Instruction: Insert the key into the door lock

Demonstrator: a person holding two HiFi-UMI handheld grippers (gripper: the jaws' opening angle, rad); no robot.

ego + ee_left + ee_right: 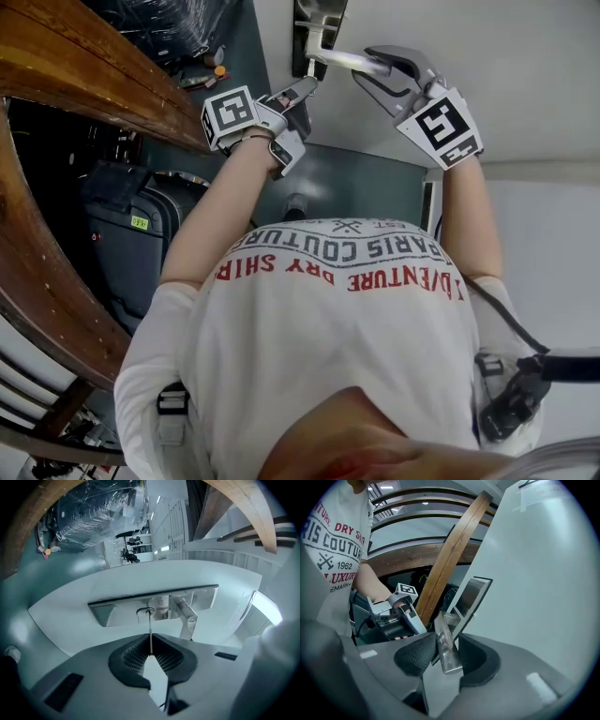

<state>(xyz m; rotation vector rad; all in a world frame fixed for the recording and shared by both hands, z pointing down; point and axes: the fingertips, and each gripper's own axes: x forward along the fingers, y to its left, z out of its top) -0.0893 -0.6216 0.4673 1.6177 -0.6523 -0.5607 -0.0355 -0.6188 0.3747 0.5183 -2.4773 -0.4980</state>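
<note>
A silver lock plate (317, 23) is fixed on the white door (506, 56). Its lever handle (342, 58) sticks out to the right, and my right gripper (370, 73) is shut on it. The right gripper view shows the handle (446, 656) clamped between the ribbed pads (415, 656). My left gripper (150, 645) is shut on a thin key (150, 630). The key points level at the plate (112, 611), with its tip at the round keyhole (146, 613). How deep the tip sits is hidden. In the head view the left gripper (302, 91) is just left of the handle.
A curved wooden rail (84, 75) runs along the left. A dark bag (131, 234) stands below it, by the person's left arm. Plastic-wrapped goods (159, 19) lie at the top left. The door's edge (431, 202) is near the person's chest.
</note>
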